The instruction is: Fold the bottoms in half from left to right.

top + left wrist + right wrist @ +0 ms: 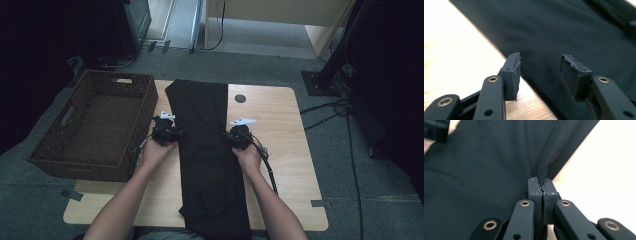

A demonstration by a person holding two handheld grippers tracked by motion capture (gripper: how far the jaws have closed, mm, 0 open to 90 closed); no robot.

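Black trousers [207, 150] lie on the counter [280, 145]; right gripper [543, 185] fingers pinch their edge, left gripper [540, 72] fingers gape apart over the other edge.

I am looking past my work at a brown wicker basket [95, 127] sitting on the left edge of the wooden table [280, 130], with cables [330, 112] trailing across the grey carpet [350, 175].

Cut off and hidden
Black trousers [210, 165] cropped at six o'clock; seam fold swallowed between right tongs [543, 187]; worktop [280, 150] beneath unseen.
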